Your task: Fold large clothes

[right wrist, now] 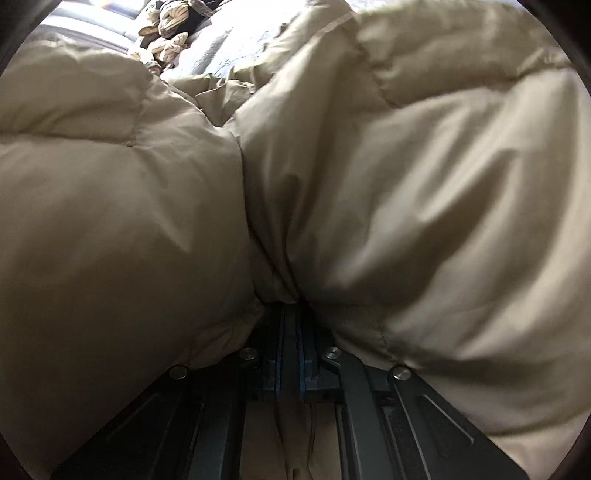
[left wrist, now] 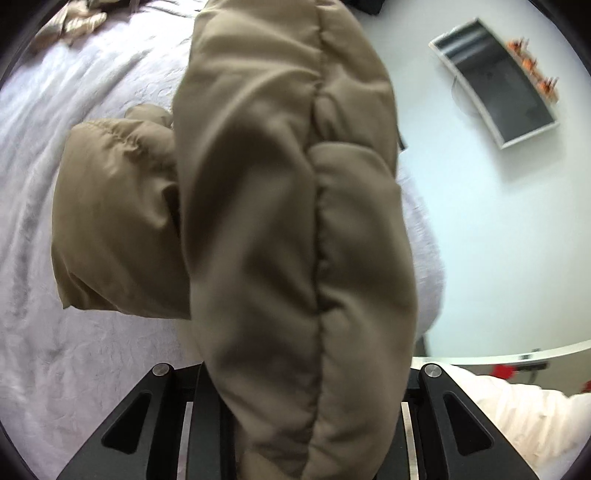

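Observation:
A tan puffer jacket (left wrist: 280, 206) hangs from my left gripper (left wrist: 303, 391) above the bed. A thick quilted fold with a seam down its middle fills the gap between the jaws and hides the fingertips. One puffy part (left wrist: 114, 221) rests on the bedspread to the left. In the right wrist view the same jacket (right wrist: 406, 206) bulges on both sides and fills nearly the whole picture. My right gripper (right wrist: 290, 314) is shut on a pinch of the jacket's fabric, its blue pads (right wrist: 303, 354) close together.
A pale lilac bedspread (left wrist: 55, 369) covers the bed. Patterned cloth lies at its far end (left wrist: 77, 22) (right wrist: 166, 33). To the right is a white surface with a white-framed dark panel (left wrist: 495, 81). White fabric (left wrist: 517, 417) shows at the lower right.

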`<state>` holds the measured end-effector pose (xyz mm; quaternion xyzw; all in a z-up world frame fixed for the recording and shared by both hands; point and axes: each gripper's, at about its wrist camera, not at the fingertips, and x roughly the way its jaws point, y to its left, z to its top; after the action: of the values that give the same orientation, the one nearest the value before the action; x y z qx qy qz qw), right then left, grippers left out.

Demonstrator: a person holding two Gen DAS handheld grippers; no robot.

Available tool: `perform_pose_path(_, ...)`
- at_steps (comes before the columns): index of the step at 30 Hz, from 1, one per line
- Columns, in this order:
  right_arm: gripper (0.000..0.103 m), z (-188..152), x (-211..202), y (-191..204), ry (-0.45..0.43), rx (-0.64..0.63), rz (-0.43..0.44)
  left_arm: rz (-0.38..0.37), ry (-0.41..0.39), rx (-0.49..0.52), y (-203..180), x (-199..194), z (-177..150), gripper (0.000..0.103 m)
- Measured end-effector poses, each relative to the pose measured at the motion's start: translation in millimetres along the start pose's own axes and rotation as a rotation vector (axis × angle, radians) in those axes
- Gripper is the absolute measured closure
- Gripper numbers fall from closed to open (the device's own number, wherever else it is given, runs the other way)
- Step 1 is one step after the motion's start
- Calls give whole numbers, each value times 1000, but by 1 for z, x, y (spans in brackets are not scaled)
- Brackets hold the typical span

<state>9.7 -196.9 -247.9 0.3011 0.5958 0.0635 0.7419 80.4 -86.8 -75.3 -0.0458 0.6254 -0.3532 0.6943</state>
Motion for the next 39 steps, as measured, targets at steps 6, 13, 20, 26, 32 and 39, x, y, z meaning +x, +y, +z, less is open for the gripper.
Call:
perform_pose_path(6,101,9,-9,-16,77,37,59,110,30,46,-41,16,5,76)
perform_pose_path(13,97,6,-102,-70,-25,68,69,97,94,115,-88,70,16,53)
perform_pose_path(20,97,-24,-169,-144,-131,196,29,-39,158,217,-124,144,33,27)
perform_pose_path(26,96,-52,-187,-173,-175,296,22,-126,189,170,-133,181,52,17)
perform_pose_path(32,34,-72,-228,-179,-271,289,134,-152,228,97,-135,202,76,17)
perform_pose_path(39,27,-74,-227,-138,-202,146,278,-118,234,123,-145,201,84,17)
